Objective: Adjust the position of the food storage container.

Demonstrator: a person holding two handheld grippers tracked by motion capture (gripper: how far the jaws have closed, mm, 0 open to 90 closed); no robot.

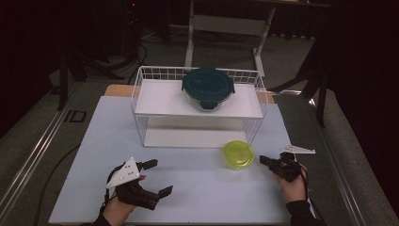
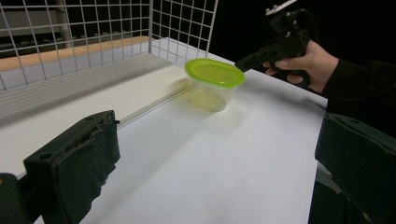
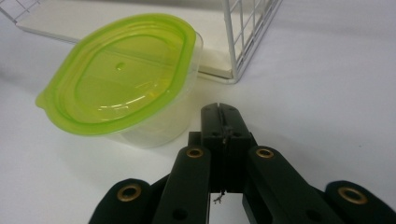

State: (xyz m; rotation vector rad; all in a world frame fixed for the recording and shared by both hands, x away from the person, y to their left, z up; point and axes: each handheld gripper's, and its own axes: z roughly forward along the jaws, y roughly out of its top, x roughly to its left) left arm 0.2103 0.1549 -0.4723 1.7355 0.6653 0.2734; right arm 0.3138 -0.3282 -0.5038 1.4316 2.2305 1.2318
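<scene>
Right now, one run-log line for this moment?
right hand-held gripper: shut, empty, beside green-lidded container | left hand-held gripper: open, empty

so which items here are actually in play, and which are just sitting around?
In play:
- clear plastic tub with lime-green lid
- right gripper, jaws shut, empty, tip just short of the tub
- left gripper, jaws open, empty

Sitting around:
- white wire two-tier rack
- glass container with dark teal clip lid, on the rack's top shelf
</scene>
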